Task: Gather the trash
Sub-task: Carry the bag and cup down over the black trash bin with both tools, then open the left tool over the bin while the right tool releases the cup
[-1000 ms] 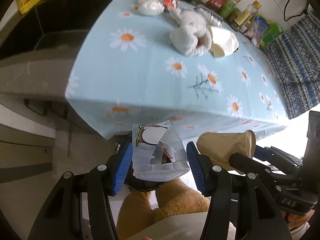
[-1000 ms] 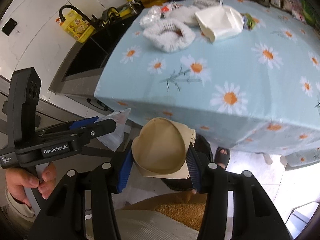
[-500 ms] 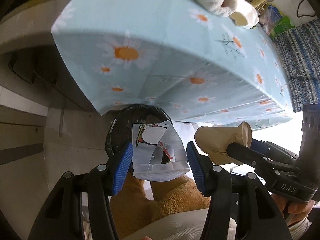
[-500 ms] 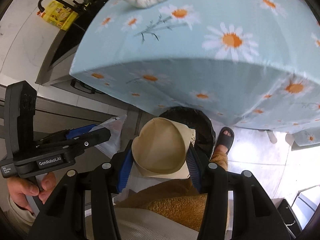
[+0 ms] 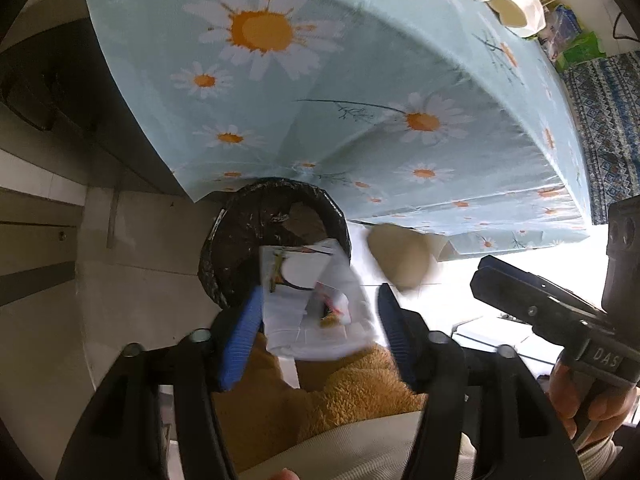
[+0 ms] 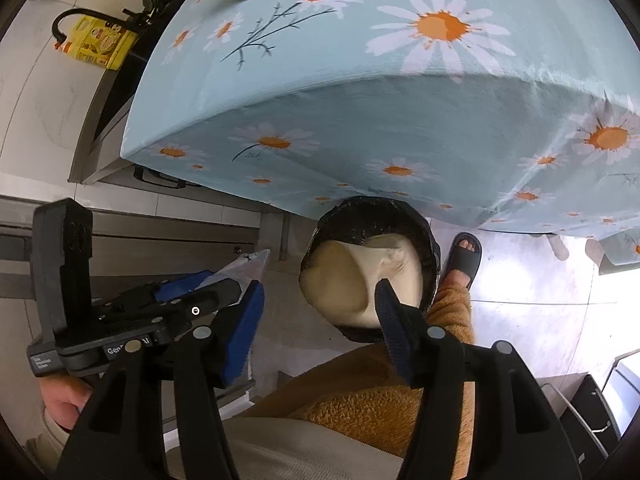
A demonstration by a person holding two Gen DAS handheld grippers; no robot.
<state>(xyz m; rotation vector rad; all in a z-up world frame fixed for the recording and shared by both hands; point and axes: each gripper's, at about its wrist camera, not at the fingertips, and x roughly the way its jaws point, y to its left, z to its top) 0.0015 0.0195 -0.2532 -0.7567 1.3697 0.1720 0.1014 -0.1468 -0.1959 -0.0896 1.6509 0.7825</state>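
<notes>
The table (image 6: pixel 400 100) now looms overhead, since both claws have dropped toward the bin (image 6: pixel 428 240) beneath its edge. The right claw (image 6: pixel 320 308) has spread wide, and the tan paper cup (image 6: pixel 352 280) it clamped half a second ago is falling, blurred, into the bin. The left claw (image 5: pixel 318 312) has also opened; its clear wrapper (image 5: pixel 316 304) looks loose just above the bin's near rim.

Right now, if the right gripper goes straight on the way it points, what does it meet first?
Probably the tan paper cup, loose ahead of the open right gripper, then the black-lined bin below it; depth is unclear.
</notes>
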